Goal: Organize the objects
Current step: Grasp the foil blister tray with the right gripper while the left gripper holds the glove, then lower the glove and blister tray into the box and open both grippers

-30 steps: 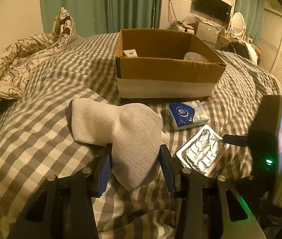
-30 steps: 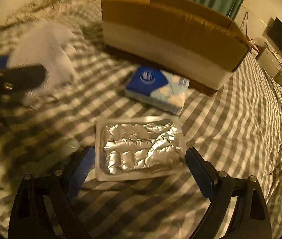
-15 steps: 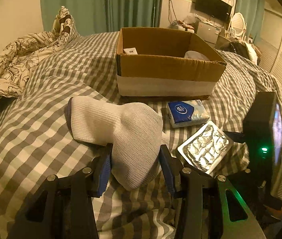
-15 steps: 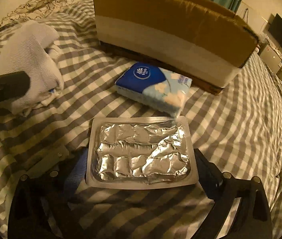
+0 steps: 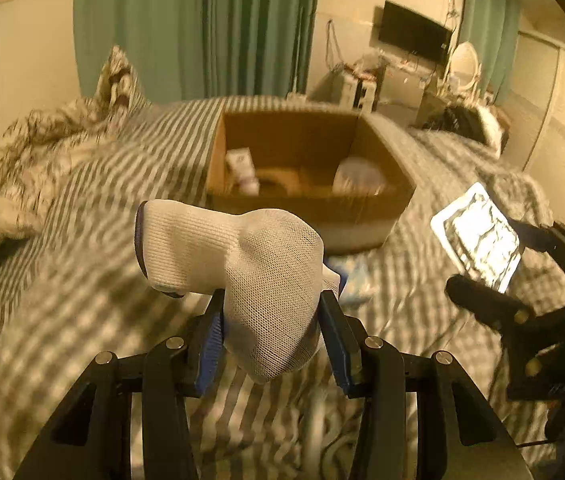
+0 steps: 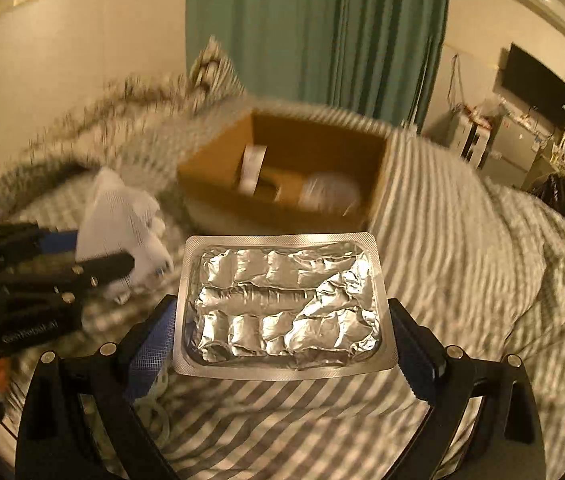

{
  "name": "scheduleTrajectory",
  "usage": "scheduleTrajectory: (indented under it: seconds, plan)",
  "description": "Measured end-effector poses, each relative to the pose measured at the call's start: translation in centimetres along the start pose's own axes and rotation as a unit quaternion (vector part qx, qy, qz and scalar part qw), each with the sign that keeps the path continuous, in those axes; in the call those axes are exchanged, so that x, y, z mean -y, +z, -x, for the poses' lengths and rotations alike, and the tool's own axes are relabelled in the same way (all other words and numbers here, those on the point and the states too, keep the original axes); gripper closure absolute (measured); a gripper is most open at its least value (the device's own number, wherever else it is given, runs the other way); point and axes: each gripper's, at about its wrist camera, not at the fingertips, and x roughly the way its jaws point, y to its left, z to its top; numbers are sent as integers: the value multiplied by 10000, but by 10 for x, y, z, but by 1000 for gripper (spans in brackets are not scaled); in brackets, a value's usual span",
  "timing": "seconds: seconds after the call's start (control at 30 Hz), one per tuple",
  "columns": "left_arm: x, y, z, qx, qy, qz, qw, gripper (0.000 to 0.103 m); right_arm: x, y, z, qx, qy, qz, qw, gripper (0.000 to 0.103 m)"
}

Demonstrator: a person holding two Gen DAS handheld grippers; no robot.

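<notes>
My left gripper [image 5: 272, 320] is shut on a white sock [image 5: 242, 264] and holds it up above the checked bed. My right gripper [image 6: 282, 328] is shut on a silver foil blister pack [image 6: 284, 300], held flat in the air; the pack also shows in the left wrist view [image 5: 476, 236]. An open cardboard box [image 5: 306, 168] sits on the bed ahead of both grippers; it also shows in the right wrist view [image 6: 286, 172]. It holds a small white tube [image 5: 242, 170] and a pale round thing [image 5: 358, 176]. The sock shows at left in the right wrist view [image 6: 122, 216].
A blue tissue packet [image 5: 356, 276] lies on the bed just behind the sock, mostly hidden. A crumpled floral duvet [image 5: 34, 160] lies at the left. Green curtains [image 5: 202, 28], a wall TV [image 5: 414, 36] and cluttered furniture stand beyond the bed.
Both grippers have risen off the bed, the left with the sock and the right with the blister pack. The box's inside now shows from above.
</notes>
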Motion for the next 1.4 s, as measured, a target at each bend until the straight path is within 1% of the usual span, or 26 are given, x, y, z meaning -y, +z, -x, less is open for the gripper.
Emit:
scheduleTrajectory:
  seconds: [0.1, 0.17, 0.23, 0.33, 0.47, 0.6, 0.67, 0.7, 0.77, 0.83, 0.87, 0.9, 0.93, 0.97, 1.0, 1.07, 1.13, 1.27, 1.4]
  plan:
    - [4, 28, 4, 233, 33, -112, 9997, 57, 9, 30, 16, 310, -100, -23, 9995, 5]
    - [5, 45, 4, 328, -5, -137, 9994, 57, 19, 55, 24, 508, -57, -82, 9987, 5]
    - [3, 69, 2, 430, -72, -177, 9989, 57, 24, 79, 28, 637, 14, -63, 9979, 5]
    - [-1, 97, -5, 545, 114, -261, 9981, 57, 27, 120, 26, 814, 125, -22, 9966, 5]
    - [-9, 131, -25, 562, 193, -244, 9979, 57, 30, 163, 11, 943, 245, -27, 9952, 5]
    - [-12, 148, -53, 460, 189, -217, 9985, 57, 33, 190, -21, 866, 211, -39, 9960, 5]
    - [-13, 150, -69, 382, 141, -229, 9989, 57, 36, 194, -45, 720, 197, -69, 9972, 5]
    - [-13, 150, -78, 351, 56, -236, 9991, 57, 38, 194, -57, 628, 203, -96, 9978, 5]
    - [-14, 149, -101, 307, -300, -329, 9985, 56, 40, 191, -82, 445, 207, -164, 9987, 5]
    - [-13, 145, -119, 222, -370, -455, 9980, 56, 42, 184, -103, 313, 172, -181, 9992, 5]
    - [-13, 143, -128, 181, -390, -532, 9977, 55, 44, 179, -109, 310, 190, -177, 9992, 5]
    - [-13, 141, -136, 154, -427, -577, 9973, 50, 45, 176, -117, 320, 219, -185, 9991, 5]
    - [-13, 139, -140, 147, -429, -595, 9972, 48, 47, 174, -123, 326, 230, -206, 9990, 5]
    - [-14, 137, -145, 175, -422, -598, 9972, 38, 47, 172, -129, 315, 230, -210, 9990, 3]
    - [-14, 136, -146, 199, -401, -583, 9973, 18, 48, 171, -134, 294, 214, -206, 9991, 0]
    - [-16, 135, -144, 316, -315, -522, 9976, 1, 49, 169, -138, 382, 151, -209, 9989, 0]
    - [-17, 137, -140, 402, -269, -507, 9975, 0, 53, 168, -136, 472, 172, -260, 9984, 0]
    - [-21, 143, -128, 379, -208, -390, 9983, 0, 62, 167, -121, 567, 138, -460, 9972, 0]
    - [-15, 145, -95, 483, -31, -400, 9980, 0, 69, 167, -89, 625, 35, -450, 9970, 0]
